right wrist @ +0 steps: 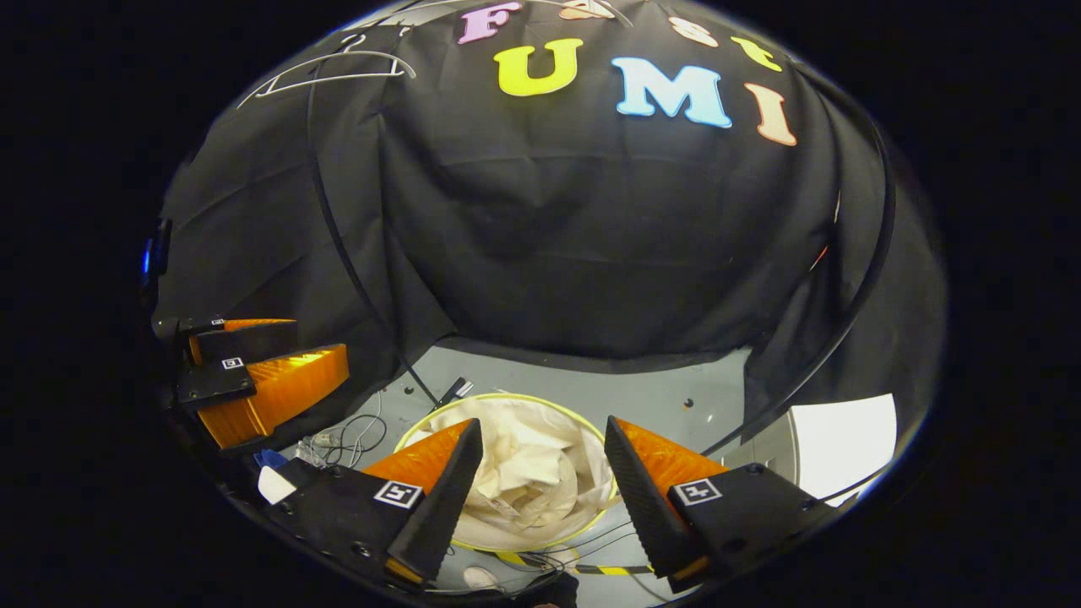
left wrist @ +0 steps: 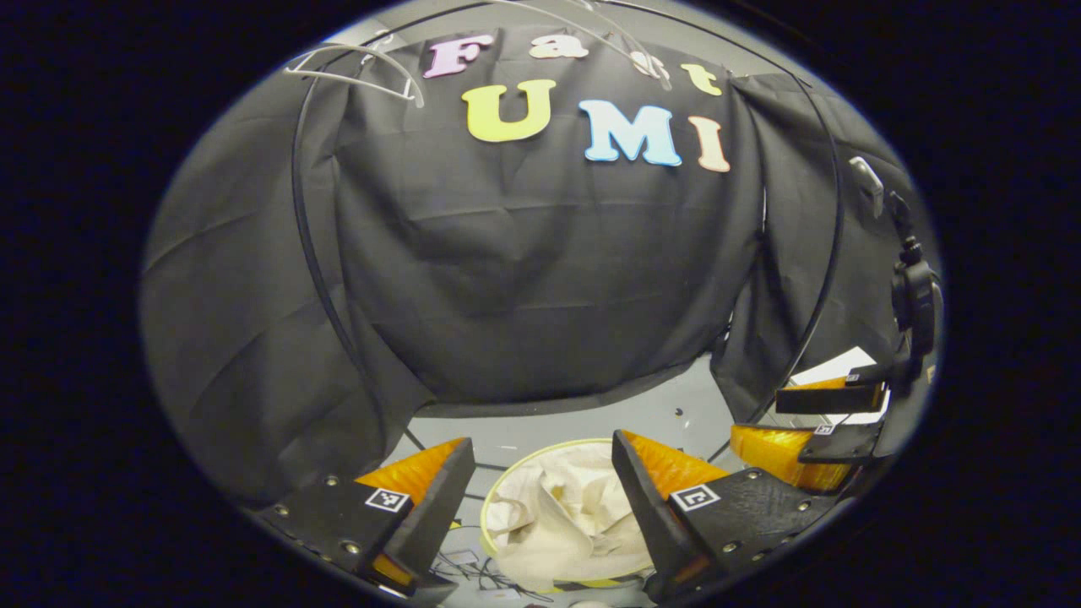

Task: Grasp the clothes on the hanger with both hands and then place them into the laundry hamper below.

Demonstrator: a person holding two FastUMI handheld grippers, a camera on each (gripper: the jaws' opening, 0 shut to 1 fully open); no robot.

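Observation:
A cream garment lies crumpled inside the round laundry hamper with a pale yellow rim, on the floor below both grippers. In the right gripper view the same garment fills the hamper. My left gripper hangs above it, open, with nothing between its fingers. My right gripper is also open and empty over the hamper. The right gripper shows at the right edge of the left gripper view. The left gripper shows at the left of the right gripper view. Bare white hangers hang at the top left.
A thin black hoop frame arcs in front of the wall cloth. Loose cables and small items lie on the grey floor left of the hamper. A yellow-black tape strip marks the floor. A white panel sits at the right.

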